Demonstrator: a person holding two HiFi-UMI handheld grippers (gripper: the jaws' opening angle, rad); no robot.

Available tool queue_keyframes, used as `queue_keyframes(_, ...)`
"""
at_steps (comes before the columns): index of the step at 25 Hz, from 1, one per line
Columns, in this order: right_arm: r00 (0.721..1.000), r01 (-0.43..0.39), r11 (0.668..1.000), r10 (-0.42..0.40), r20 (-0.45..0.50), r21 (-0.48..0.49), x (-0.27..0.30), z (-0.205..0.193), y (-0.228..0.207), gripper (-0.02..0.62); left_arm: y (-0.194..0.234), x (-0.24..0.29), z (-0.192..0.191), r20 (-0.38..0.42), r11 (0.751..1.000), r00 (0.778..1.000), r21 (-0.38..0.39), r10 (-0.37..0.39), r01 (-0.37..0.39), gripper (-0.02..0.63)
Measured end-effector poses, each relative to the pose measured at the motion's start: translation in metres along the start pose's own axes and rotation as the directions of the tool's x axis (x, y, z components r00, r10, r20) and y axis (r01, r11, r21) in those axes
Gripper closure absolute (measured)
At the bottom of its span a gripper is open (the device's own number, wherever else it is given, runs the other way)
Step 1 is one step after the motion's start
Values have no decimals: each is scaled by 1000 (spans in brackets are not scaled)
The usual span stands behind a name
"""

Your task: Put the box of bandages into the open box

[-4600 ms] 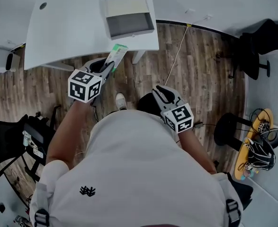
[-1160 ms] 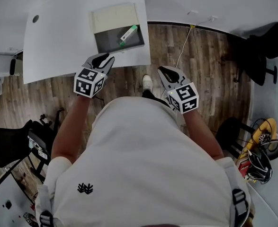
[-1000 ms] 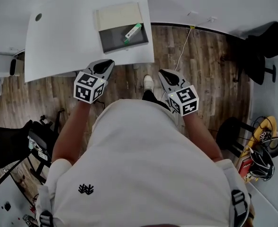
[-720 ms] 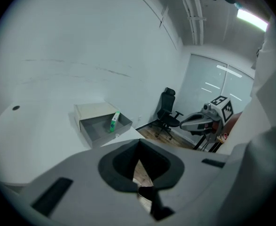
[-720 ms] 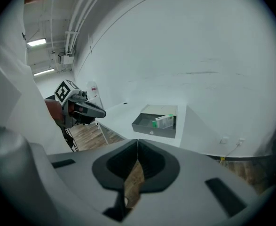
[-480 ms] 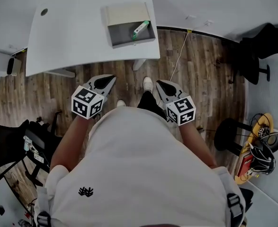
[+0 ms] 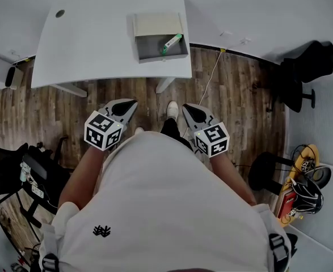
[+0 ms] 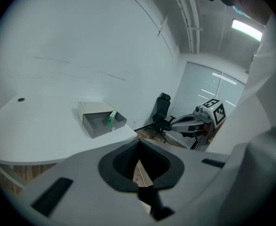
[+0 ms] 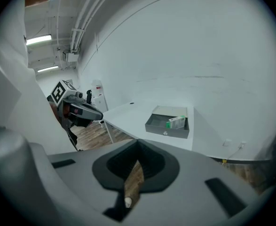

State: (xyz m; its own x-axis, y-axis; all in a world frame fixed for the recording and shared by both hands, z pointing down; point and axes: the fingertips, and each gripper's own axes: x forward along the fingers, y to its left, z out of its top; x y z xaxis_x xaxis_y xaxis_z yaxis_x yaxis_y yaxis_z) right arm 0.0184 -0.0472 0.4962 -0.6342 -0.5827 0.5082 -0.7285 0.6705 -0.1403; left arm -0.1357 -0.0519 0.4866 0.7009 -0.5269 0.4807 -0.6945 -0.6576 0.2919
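The box of bandages [image 7: 172,41] lies inside the open box [image 7: 160,58] on the white table [image 7: 92,44], well ahead of the left gripper [image 7: 131,103] and right gripper [image 7: 187,110], both closed and empty, so the placing looks done; keep them clear of it.

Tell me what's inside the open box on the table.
The green-and-white box of bandages lies inside the open box, near one end. What lies beneath it is covered.
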Motion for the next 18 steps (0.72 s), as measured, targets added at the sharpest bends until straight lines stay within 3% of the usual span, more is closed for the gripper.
queue_keyframes(18,1000,-4,999,5,10,-53,3,8,16,589,4,-12,-9,4,1000,1000,-2,6,-6,600)
